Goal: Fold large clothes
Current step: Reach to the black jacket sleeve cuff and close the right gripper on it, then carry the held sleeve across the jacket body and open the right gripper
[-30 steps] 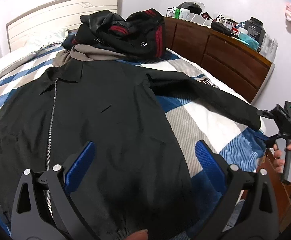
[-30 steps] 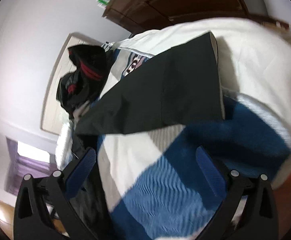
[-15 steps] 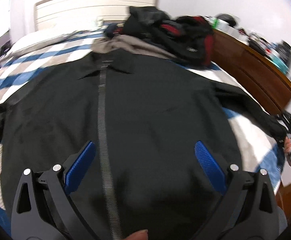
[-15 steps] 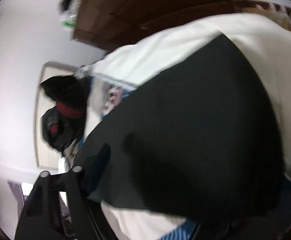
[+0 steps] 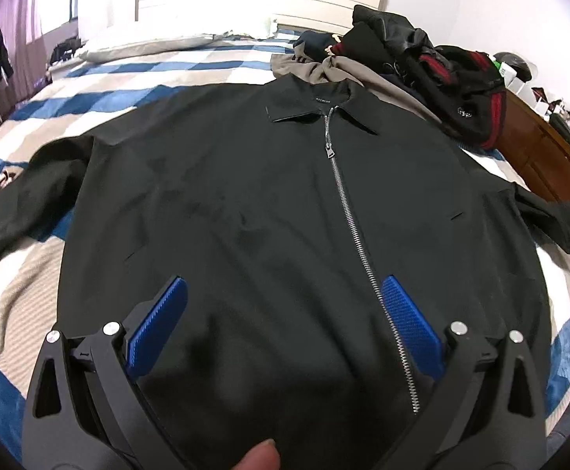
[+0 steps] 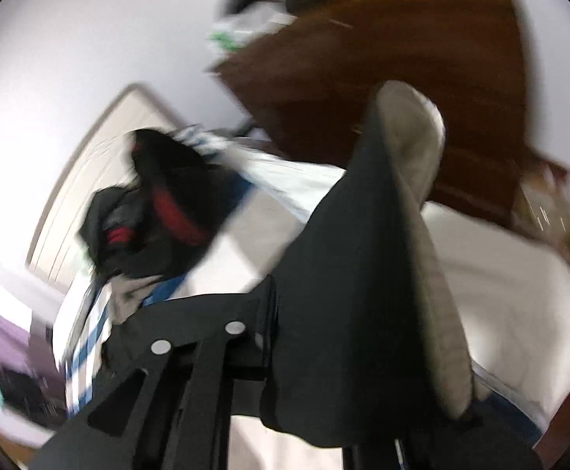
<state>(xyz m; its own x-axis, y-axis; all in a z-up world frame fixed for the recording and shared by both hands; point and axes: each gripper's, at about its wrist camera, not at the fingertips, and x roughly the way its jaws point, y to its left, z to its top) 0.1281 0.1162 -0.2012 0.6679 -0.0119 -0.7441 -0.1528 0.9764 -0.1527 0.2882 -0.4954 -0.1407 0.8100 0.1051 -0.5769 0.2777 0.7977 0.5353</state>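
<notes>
My right gripper (image 6: pixel 347 352) is closing, sleeve cuff (image 6: pixel 363 274) between its jaws; left gripper (image 5: pixel 283 325) released over jacket (image 5: pixel 265 215). Carry sleeve flat across the zipper (image 5: pixel 347 203).

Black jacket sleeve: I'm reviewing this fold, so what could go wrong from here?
The right gripper is closing on the black jacket's sleeve near its end; thin fabric may slip out. The clothes pile touches the collar, so a fold could snag it.

Black tool (image 5: pixel 281 321) frames — blue ribbed pads (image 5: pixel 410 317), silver screws.
</notes>
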